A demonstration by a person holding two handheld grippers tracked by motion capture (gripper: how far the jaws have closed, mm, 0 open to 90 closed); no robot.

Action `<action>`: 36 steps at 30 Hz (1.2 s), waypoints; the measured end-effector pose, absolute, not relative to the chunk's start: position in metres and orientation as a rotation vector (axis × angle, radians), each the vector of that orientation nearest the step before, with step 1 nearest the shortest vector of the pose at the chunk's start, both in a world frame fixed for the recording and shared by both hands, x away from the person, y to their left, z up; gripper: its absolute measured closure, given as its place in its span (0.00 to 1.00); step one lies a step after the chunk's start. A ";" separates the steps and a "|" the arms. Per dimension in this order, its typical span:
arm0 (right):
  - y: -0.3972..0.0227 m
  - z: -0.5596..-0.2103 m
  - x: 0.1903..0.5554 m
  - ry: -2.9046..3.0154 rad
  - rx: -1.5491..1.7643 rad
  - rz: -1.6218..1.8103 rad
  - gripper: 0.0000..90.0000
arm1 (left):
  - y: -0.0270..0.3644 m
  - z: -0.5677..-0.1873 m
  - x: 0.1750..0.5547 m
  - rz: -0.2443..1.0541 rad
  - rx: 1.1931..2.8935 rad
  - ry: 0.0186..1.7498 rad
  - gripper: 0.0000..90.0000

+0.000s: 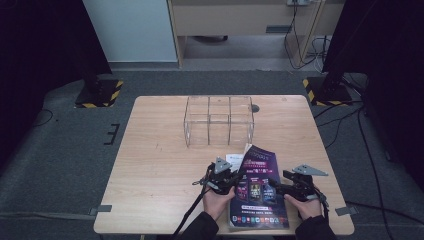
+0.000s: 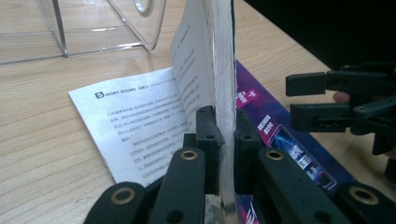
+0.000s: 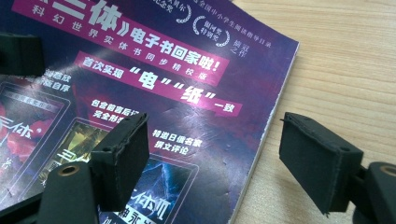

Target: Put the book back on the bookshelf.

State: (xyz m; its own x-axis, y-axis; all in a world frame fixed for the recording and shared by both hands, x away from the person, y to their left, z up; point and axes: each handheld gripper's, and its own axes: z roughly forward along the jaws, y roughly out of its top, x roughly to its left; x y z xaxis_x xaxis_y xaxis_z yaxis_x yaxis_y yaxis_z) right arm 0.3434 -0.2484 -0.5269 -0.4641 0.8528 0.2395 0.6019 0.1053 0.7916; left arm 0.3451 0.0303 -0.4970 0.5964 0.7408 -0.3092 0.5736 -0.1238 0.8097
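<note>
Behind left claw, magazine edge-on

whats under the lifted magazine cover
A white printed page lies open beneath the purple cover, which the left tongs pinch upright. The pages further down and the table under them are covered.

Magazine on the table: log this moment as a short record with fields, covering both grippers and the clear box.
Work in hand: opening the magazine by its cover
Magazine: purple cover, lying at the near edge of the wooden table
Lifted part: cover and some pages stand upright, a white text page showing beneath
Left gripper: fingers shut on the raised cover edge
Right gripper: fingers open, astride the magazine's edge, not pressing it
Clear box: compartmented organiser, beyond the magazine
</note>
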 end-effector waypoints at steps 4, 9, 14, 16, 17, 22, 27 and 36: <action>-0.248 -0.525 0.342 2.112 1.436 1.315 0.26 | 0.032 -0.492 0.342 0.189 1.777 1.056 0.94; -0.248 -0.523 0.341 2.114 1.418 1.343 0.25 | 0.034 -0.486 0.339 0.191 1.750 1.037 0.94; -0.247 -0.520 0.339 2.118 1.401 1.372 0.24 | 0.039 -0.477 0.336 0.207 1.719 1.011 0.94; -0.247 -0.518 0.339 2.112 1.398 1.385 0.24 | 0.042 -0.474 0.334 0.213 1.707 1.002 0.94; -0.247 -0.517 0.338 2.113 1.400 1.390 0.24 | 0.043 -0.473 0.333 0.215 1.702 0.998 0.94; -0.246 -0.516 0.338 2.114 1.401 1.423 0.24 | 0.048 -0.467 0.330 0.226 1.673 0.981 0.94; -0.243 -0.516 0.339 2.133 1.404 1.444 0.24 | 0.051 -0.463 0.328 0.228 1.647 0.968 0.94; -0.237 -0.521 0.343 2.176 1.424 1.482 0.24 | 0.056 -0.458 0.325 0.233 1.631 0.957 0.94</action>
